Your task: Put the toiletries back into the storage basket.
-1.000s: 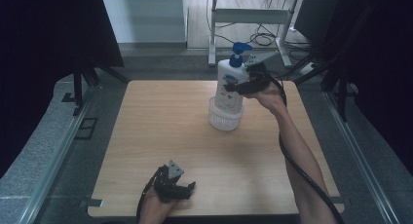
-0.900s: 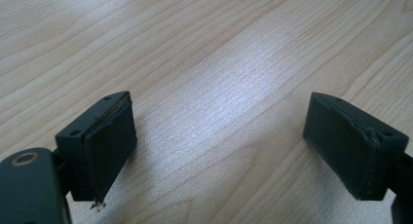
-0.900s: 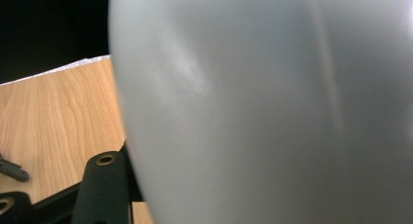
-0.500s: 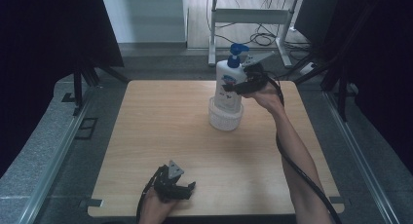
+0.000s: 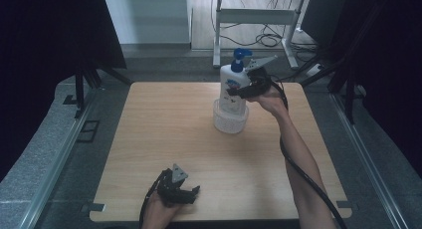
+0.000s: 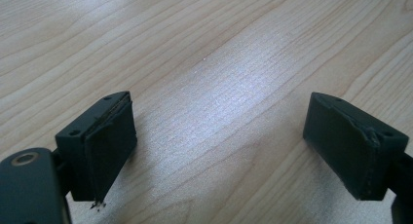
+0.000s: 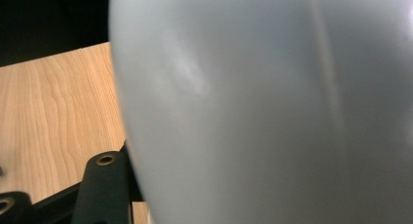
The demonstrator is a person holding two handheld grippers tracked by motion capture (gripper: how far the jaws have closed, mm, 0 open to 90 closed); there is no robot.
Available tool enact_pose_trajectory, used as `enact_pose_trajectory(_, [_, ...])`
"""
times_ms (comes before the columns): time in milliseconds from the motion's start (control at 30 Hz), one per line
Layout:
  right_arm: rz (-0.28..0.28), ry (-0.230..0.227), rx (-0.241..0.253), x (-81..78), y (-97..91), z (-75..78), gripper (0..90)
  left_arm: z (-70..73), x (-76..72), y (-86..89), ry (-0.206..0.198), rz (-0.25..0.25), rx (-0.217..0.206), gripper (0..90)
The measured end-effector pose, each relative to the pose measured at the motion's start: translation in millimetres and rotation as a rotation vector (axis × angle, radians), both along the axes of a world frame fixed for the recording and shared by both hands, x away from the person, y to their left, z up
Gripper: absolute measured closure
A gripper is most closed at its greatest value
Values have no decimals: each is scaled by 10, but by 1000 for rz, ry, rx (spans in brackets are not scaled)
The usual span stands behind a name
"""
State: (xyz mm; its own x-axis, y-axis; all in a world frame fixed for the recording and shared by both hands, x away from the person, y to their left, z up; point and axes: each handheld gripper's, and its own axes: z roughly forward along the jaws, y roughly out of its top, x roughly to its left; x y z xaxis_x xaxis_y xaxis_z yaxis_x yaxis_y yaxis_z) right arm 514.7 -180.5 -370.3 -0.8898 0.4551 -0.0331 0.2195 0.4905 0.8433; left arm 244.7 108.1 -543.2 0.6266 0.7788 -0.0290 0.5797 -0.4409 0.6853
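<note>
A: Take the wooden table (image 5: 164, 139) as the landmark. Where is the bottle?

B: The white pump bottle (image 5: 232, 87) with the blue pump head (image 5: 241, 56) stands upright toward the far side of the table, a little right of its middle. Its base sits inside a white round basket (image 5: 230, 121) that rests on the tabletop. The basket's rim rings the lower part of the bottle.

A: And the right gripper?

B: The right gripper (image 5: 238, 92) comes in from the right of the bottle, above the table's far right part, with the person's forearm reaching up from the near right edge. Its jaws are clamped on the bottle's body, about halfway up. In the right gripper view the pale bottle wall (image 7: 272, 107) sits right against the camera, with one black jaw at the lower left pressed to it and table wood showing behind.

A: What about the left one?

B: The left gripper (image 5: 191, 193) rests low at the near edge of the table, left of its middle, well apart from the bottle and basket. Its jaws stand wide apart with nothing between them. The left gripper view shows two black pads (image 6: 109, 141) with only bare wood grain in the gap.

A: Its cable?

B: A black cable (image 5: 308, 179) trails along the right forearm toward the near right corner of the table.
</note>
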Motion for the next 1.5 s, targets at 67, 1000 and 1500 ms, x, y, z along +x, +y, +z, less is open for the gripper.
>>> enact_pose_trajectory(67, [1,4,-2,7,1,-31,378,0,0,-1,0,0,-1,115])
enact_pose_trajectory(1000, [59,38,-30,56,38,-383,378,0,1,-1,0,-1,0,115])
enact_pose_trajectory(1500, [65,57,-36,110,19,-569,378,2,3,-3,2,-2,1,115])
